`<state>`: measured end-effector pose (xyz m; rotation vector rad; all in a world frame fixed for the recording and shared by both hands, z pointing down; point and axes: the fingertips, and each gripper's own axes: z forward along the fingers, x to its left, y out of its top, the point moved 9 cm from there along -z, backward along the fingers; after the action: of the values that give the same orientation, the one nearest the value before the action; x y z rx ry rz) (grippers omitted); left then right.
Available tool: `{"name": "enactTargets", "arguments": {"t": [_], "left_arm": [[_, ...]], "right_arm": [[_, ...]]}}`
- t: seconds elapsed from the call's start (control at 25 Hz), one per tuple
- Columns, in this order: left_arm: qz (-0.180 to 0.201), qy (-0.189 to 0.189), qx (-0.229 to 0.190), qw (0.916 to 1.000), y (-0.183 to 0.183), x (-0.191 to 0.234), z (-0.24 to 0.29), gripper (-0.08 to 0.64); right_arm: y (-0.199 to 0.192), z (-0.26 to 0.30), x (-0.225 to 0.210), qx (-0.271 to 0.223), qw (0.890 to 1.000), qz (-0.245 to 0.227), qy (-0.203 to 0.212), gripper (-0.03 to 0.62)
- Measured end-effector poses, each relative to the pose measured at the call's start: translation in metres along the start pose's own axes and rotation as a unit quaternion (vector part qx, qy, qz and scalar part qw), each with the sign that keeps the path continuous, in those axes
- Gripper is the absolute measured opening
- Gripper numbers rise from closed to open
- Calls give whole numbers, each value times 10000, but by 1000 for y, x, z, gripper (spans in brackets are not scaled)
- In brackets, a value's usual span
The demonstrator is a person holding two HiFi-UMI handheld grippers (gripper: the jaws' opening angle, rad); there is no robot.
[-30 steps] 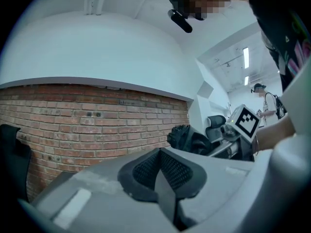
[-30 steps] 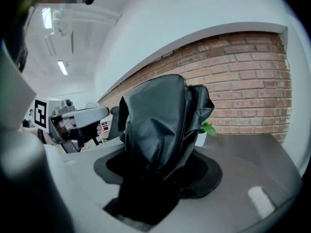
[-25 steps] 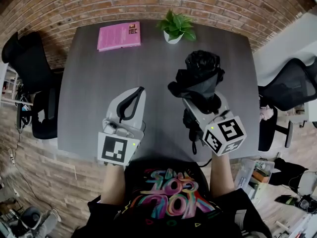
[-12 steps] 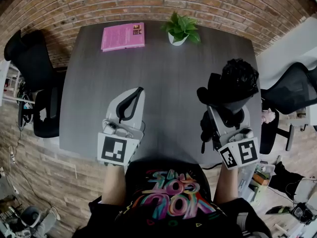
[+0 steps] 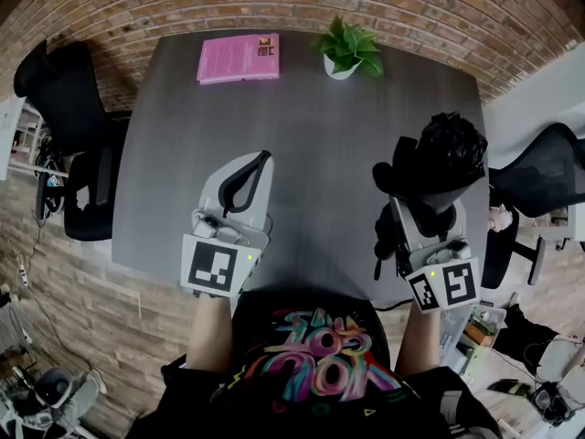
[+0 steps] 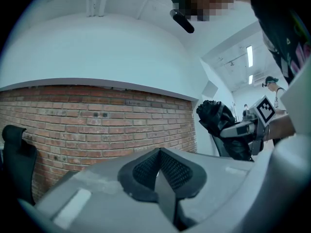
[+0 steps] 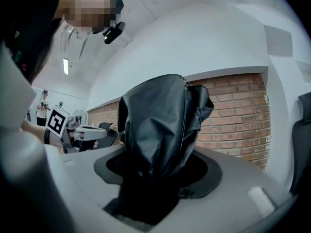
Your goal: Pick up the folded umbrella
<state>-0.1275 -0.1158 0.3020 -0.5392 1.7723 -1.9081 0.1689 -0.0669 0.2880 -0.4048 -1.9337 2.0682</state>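
You are clamping the right gripper (image 7: 155, 178) on the umbrella (image 5: 437, 158); the left gripper (image 6: 158, 171) is sitting closed, empty. Loose fabric bunching between the right jaws is likely risking slippage.

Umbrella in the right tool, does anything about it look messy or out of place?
Slightly. The folded umbrella, clamped in the right tool, has its black canopy bunched loosely and puffing out rather than wrapped tight, and a thin strap hangs loose from it. On the table nothing looks spilled or askew.

umbrella (image 5: 439, 158) hiding right tool (image 5: 428, 198) tips, book (image 5: 238, 58) print unreadable
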Motion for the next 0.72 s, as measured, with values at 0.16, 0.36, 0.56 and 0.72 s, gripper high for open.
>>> {"name": "enactTargets", "arguments": {"t": [0.16,0.36,0.56,0.72], "left_arm": [[-6,16,-5,10000,0,2,-1,2],[-5,21,-9,10000,-1,3,-1,2],[-21,31,-16,10000,-1,4,-2,2],[-25,44,-29,10000,-2,5,-2,2]], "right_arm": [[-2,3,4,43,10000,-20,80,276],[-4,4,6,49,9999,17,150,276],[-4,6,7,55,9999,30,156,276],[-4,7,8,54,9998,88,168,276]]}}
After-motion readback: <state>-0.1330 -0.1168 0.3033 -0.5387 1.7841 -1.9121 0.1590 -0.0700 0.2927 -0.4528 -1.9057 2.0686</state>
